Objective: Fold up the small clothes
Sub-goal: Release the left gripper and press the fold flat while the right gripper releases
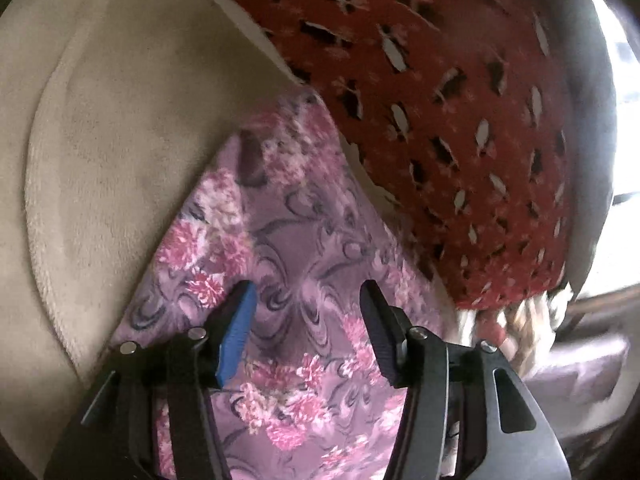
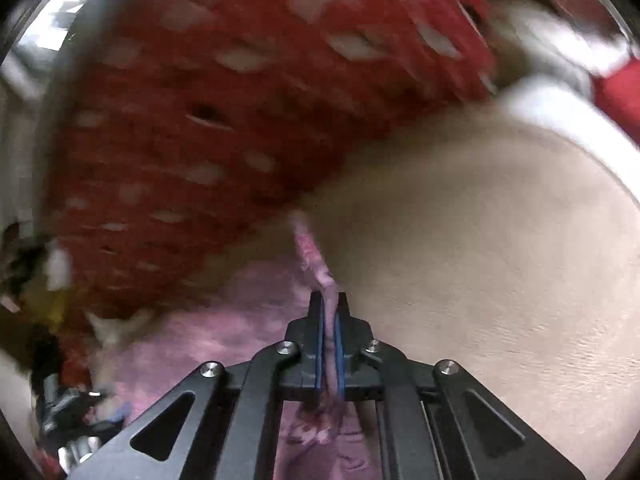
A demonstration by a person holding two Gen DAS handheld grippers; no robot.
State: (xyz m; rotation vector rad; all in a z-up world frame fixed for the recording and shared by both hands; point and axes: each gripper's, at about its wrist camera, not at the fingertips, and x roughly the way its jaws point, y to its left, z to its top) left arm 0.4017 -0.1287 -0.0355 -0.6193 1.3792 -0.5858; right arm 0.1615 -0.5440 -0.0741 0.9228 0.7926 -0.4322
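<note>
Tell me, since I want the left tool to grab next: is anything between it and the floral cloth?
Nothing visible. The left tool is open right over the floral cloth, with only cloth showing between its fingers. The red blanket lies beyond, off to the side. The right tool already pinches a fold of the cloth.

The floral garment (image 1: 288, 240) lies on the fleece blanket (image 1: 112, 152), the patterned cloth (image 1: 440, 100) just behind it.
</note>
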